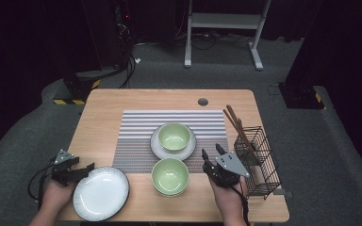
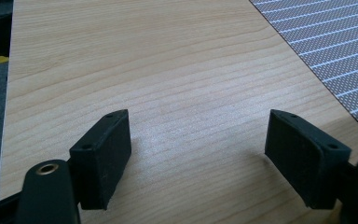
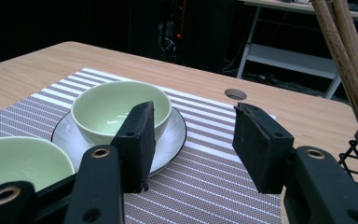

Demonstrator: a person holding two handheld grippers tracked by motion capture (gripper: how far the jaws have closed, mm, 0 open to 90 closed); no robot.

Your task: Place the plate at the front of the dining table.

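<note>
Two green bowls sit on the wooden worktop [image 1: 103,106]: the far bowl [image 1: 174,136] rests on a white saucer [image 1: 158,149] on the striped placemat [image 1: 136,127], and the near bowl [image 1: 169,175] stands just in front of it, at the mat's front edge. The right tool [image 1: 211,153] is held beside the near bowl's right side, its jaws standing apart with nothing between them; in the right gripper view they frame bare placemat, with the far bowl and saucer behind the left jaw. The left tool [image 1: 86,168] lies at the front left of the worktop, jaws wide apart and empty over bare wood, its tips just at the rim of a white plate [image 1: 101,193] with a dark edge. A black wire basket [image 1: 259,162] at the right edge holds wooden chopsticks [image 1: 235,123] that lean up and to the left.
</note>
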